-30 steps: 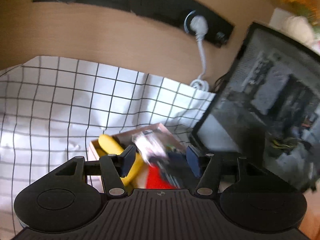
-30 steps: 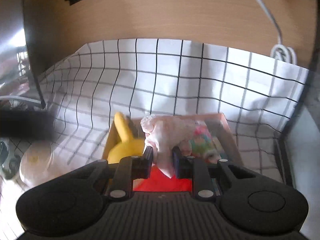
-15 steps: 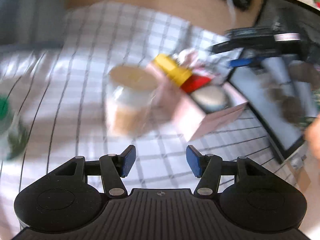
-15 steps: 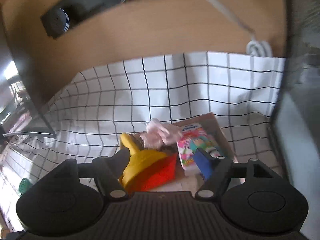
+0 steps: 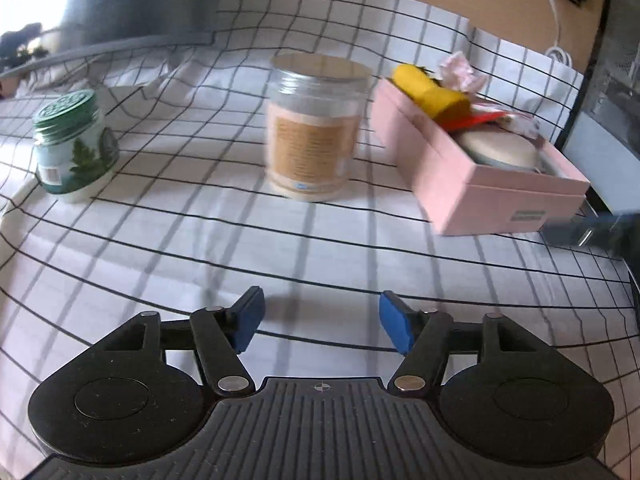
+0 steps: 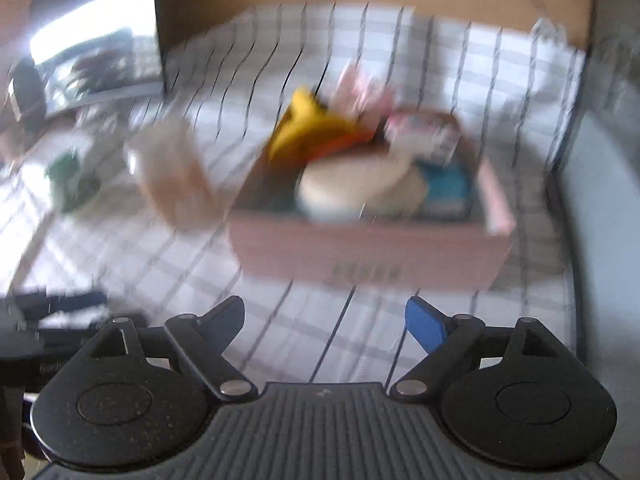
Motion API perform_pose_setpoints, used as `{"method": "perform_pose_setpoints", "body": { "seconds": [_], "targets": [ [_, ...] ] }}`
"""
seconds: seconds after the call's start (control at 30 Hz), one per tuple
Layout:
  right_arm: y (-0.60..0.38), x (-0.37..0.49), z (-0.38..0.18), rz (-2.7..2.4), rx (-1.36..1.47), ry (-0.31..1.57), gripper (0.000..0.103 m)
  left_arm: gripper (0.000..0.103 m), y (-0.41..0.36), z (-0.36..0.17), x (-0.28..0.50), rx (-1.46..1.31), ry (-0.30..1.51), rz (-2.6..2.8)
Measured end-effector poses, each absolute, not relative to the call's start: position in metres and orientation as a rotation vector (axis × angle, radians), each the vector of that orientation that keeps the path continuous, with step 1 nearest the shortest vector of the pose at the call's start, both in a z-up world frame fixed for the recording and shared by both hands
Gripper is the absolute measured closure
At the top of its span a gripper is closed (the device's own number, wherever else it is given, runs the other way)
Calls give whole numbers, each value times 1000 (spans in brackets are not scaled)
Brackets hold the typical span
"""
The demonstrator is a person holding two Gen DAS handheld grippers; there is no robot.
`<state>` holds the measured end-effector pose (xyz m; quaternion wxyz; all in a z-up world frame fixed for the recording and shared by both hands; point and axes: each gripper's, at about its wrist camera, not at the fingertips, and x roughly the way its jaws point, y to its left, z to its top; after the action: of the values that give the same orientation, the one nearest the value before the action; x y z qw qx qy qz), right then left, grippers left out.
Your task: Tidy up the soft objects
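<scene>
Soft objects sit packed in the pink box (image 5: 452, 168), which rests on the checked cloth (image 5: 200, 240) to the right of the clear jar (image 5: 314, 128). At the far end of the box, a yellow plush piece (image 5: 430, 94) leans against the rim, with a crumpled pale pink item (image 5: 460, 70) just behind it and a red piece (image 5: 476, 120) beside it. A round cream cushion (image 5: 498, 148) fills the near end. In the blurred right wrist view, a printed packet (image 6: 420, 136) and a blue item (image 6: 446, 186) also lie in the box, on its right side. The left gripper (image 5: 320, 322) hangs over bare cloth, well apart from the box; its jaws have just been opening and stand spread with nothing between them. The right gripper (image 6: 326, 320) faces the near wall of the box from just short of it; its jaws have just been opening too, and they stand wide with nothing between them. A green-lidded jar (image 5: 72, 144) stands on the cloth at the far left, well apart from the clear jar.
</scene>
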<state>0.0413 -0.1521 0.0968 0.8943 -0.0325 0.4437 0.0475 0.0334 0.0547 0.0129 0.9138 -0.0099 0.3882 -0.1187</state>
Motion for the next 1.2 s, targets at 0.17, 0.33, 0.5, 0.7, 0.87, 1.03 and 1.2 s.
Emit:
{"method": "perform_pose_setpoints", "body": {
  "seconds": [0.17, 0.33, 0.5, 0.7, 0.87, 1.03, 1.2],
  "targets": [
    [-161, 43, 68, 84, -66, 993, 10, 22, 20, 6, 20, 19, 761, -173],
    [-169, 41, 61, 37, -132, 951, 0, 21, 2, 0, 13, 30, 710, -60],
    [-178, 46, 59, -1, -118, 909, 0, 21, -3, 0, 23, 33, 699, -59],
    [-176, 46, 52, -9, -116, 843, 0, 21, -4, -1, 21, 31, 691, -57],
    [-170, 38, 46, 55, -134, 787, 0, 21, -4, -1, 20, 30, 680, -56],
    [-171, 35, 47, 84, -139, 777, 0, 21, -4, -1, 20, 30, 680, -56],
    [-172, 35, 48, 80, -139, 775, 0, 21, -4, -1, 21, 30, 680, -57]
  ]
}}
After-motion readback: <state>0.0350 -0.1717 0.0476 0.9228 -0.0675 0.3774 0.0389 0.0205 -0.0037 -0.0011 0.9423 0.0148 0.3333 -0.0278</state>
